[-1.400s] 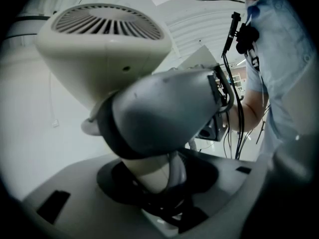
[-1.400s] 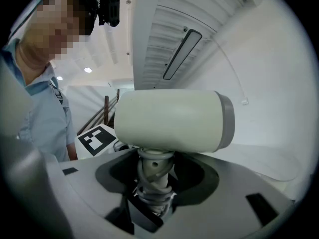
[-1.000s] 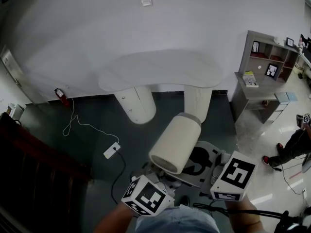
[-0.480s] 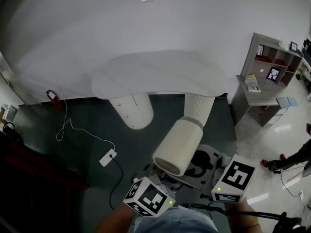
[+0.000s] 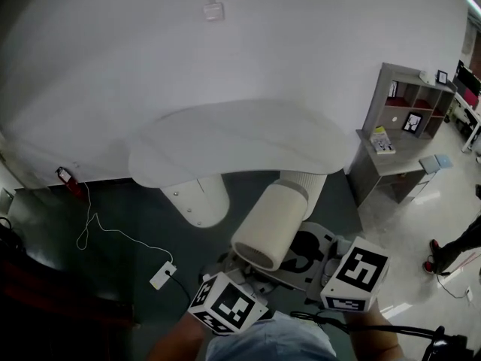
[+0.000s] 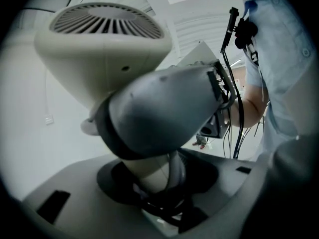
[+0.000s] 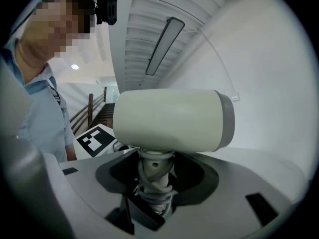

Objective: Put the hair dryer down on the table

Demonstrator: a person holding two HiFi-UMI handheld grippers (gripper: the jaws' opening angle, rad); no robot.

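Note:
A cream hair dryer (image 5: 272,222) with a grey ring at its front end hangs in front of me, its barrel pointing toward the white curved table (image 5: 240,135). My left gripper (image 5: 239,283) and right gripper (image 5: 340,271) both sit low in the head view, under the dryer. In the left gripper view the dryer's vent grille (image 6: 107,25) is overhead, and the cord-wrapped handle (image 6: 155,176) is clamped between the jaws of the left gripper (image 6: 160,195). In the right gripper view the same handle (image 7: 153,176) stands between the jaws of the right gripper (image 7: 152,195), which are shut on it.
The table stands on two round white legs (image 5: 197,201) against a white wall. A grey shelf unit (image 5: 409,107) and a low cabinet (image 5: 385,156) stand at the right. A white power strip (image 5: 163,274) with its cable lies on the dark floor at left. A person's feet (image 5: 443,253) show at far right.
The table has come nearer and fills more of the head view. The power strip and cable have slid left and down in the picture. Both grippers keep the same hold on the dryer.

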